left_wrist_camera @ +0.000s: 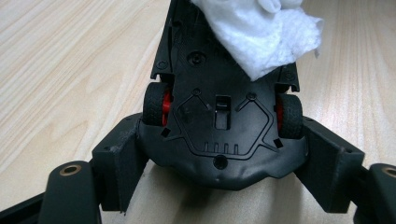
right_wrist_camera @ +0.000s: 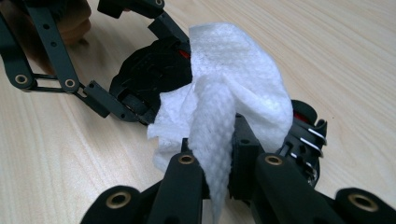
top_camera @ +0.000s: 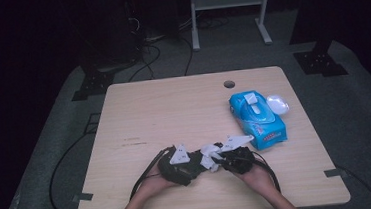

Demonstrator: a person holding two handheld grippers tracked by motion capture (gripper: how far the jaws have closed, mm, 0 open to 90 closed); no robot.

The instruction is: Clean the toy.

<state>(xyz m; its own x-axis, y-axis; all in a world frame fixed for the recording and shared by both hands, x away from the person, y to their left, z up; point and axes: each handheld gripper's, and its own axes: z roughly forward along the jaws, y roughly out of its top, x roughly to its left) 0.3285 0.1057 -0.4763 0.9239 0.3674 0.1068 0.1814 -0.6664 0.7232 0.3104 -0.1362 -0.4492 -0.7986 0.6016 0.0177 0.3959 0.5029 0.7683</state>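
High view, car: black toy car (top_camera: 191, 165) near the table's (top_camera: 174, 115) front edge, between both grippers, long axis running left–right.
Left gripper view, hold: left gripper (left_wrist_camera: 224, 154) clamped across the car (left_wrist_camera: 224, 116), underside facing the camera, wheels at each jaw.
Right gripper view, wipe: right gripper (right_wrist_camera: 219, 158) pinched on the white wipe (right_wrist_camera: 233, 93), which lies on the car (right_wrist_camera: 149, 74) just ahead.
Nearer hand: right, wipe touching.

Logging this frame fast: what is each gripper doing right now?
Left gripper: jaws closed on the black toy car, underside up.
Right gripper: jaws shut on the white wipe, which lies against the car.
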